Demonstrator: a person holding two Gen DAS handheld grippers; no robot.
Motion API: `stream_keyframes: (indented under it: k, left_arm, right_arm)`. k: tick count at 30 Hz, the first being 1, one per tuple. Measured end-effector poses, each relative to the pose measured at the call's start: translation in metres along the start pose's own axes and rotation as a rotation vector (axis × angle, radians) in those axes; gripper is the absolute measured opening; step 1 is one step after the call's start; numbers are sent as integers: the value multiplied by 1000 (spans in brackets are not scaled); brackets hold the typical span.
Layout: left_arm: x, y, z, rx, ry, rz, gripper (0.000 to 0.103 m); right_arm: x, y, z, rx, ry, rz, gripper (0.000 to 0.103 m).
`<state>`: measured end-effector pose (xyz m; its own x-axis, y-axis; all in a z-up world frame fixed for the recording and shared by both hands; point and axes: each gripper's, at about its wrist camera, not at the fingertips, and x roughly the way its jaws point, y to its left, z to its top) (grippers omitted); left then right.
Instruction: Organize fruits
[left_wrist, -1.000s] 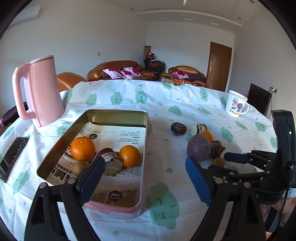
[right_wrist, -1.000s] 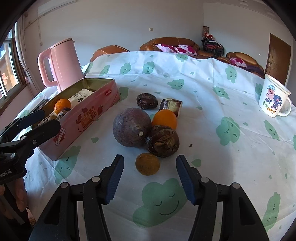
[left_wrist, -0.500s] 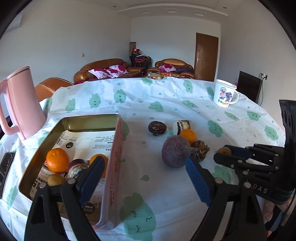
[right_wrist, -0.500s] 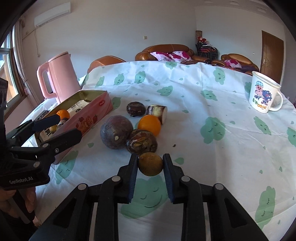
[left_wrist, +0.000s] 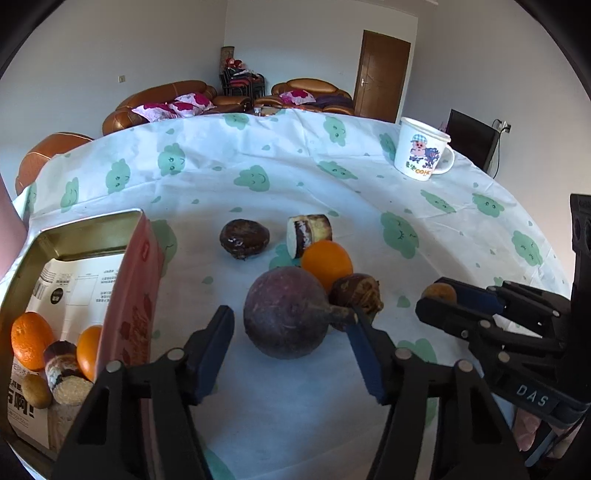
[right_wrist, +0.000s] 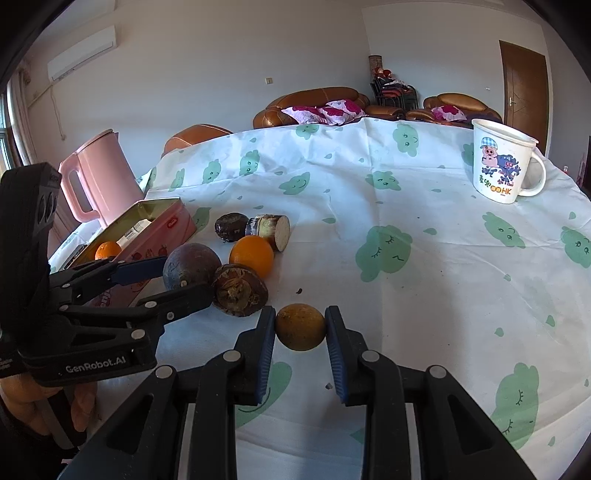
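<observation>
Between closing jaws, purple fruit (left_wrist: 286, 314), stem rightward

Landmark: big purple fruit (left_wrist: 286, 312). Pink tin (left_wrist: 135, 295) walls off side toward kettle (right_wrist: 98, 177); narrow cloth lane between them. Orange (left_wrist: 327, 260) and wrinkled brown fruit (left_wrist: 356, 293) crowd its other flank, touching. Cut cane piece (left_wrist: 308, 234), dark fruit (left_wrist: 243, 238) block beyond. Past those, bare tablecloth (right_wrist: 406, 192) up to mug (right_wrist: 504, 164).
</observation>
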<state>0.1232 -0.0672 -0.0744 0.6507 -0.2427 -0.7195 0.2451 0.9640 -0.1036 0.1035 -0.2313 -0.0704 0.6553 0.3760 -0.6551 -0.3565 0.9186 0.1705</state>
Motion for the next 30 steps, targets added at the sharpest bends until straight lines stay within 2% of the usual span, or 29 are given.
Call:
stream_keyframes:
  k: [5, 12, 30]
  left_arm:
    - [-5, 6, -2, -38, -27, -37, 49]
    - [-23, 11, -4, -66, -121, -8, 49]
    - [-47, 14, -7, -75, -263, 52, 49]
  right_arm:
    - [-5, -5, -2, 23, -25, 43, 29]
    - [-16, 0, -3, -1, -92, 59, 29]
    - [-41, 7, -10, -49, -238, 96, 29]
